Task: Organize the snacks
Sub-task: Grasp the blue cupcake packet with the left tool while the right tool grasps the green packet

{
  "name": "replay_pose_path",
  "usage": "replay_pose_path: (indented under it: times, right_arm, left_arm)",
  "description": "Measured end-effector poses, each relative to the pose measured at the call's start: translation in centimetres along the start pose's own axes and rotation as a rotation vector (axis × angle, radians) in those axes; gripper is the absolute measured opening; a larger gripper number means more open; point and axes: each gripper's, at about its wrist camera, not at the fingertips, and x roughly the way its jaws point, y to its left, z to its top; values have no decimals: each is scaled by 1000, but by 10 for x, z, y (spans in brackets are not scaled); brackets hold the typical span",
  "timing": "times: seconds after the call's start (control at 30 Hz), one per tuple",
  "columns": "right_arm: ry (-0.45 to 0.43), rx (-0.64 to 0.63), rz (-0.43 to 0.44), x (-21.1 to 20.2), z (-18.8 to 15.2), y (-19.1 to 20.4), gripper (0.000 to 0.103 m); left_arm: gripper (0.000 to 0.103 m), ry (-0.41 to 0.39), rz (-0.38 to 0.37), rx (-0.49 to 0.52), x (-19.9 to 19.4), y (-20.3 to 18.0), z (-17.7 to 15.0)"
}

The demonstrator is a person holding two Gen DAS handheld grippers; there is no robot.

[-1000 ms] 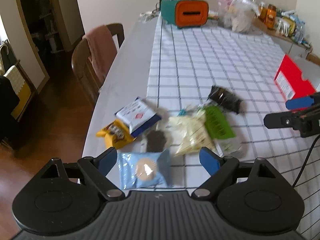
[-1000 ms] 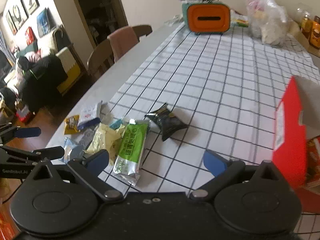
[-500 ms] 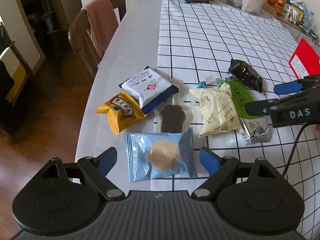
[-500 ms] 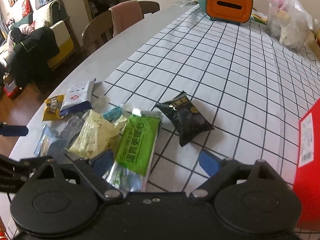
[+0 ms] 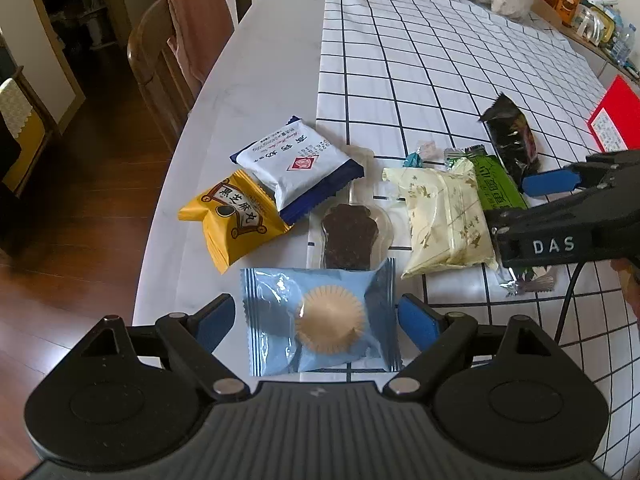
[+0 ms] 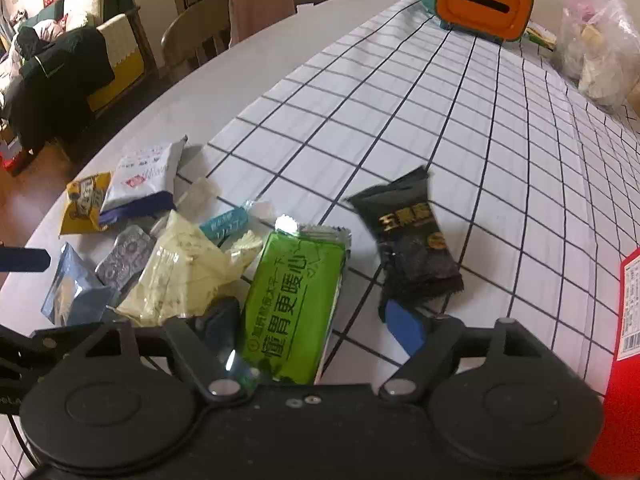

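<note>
Left gripper [image 5: 316, 322] open, jaws straddling blue packet [image 5: 320, 320], pads clear of it. Right gripper [image 6: 316, 326] open, jaws just been closing around green packet [image 6: 294, 304], not yet pinching.

Left view only: yellow packet [image 5: 232, 216] label readable, dark biscuit [image 5: 349, 236] in clear wrap, right gripper's side. Right view only: teal candy [image 6: 224, 226], sofa [image 6: 100, 40] with dark clothes.

Both: black packet [image 6: 414, 244] beside green one, cream packet [image 5: 444, 216], white packet [image 5: 296, 164], red box [image 5: 614, 120] at right edge.

Snacks clustered at near edge of table [image 5: 280, 60], partly on checked cloth [image 5: 420, 60]. Orange-teal box [image 6: 480, 0] at far end; chair [image 5: 168, 40] with pink towel; wood floor.
</note>
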Motion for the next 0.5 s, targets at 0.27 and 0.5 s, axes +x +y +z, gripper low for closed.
replay_pose_path:
  times: [0.27, 0.5]
  right_arm:
    - [-20, -26, 15, -4, -3, 4, 61]
    - [-25, -53, 34, -10, -5, 8, 42]
  left_arm:
    - [69, 9, 6, -12, -1, -3, -3]
    - [50, -14, 14, 17, -5, -9, -6]
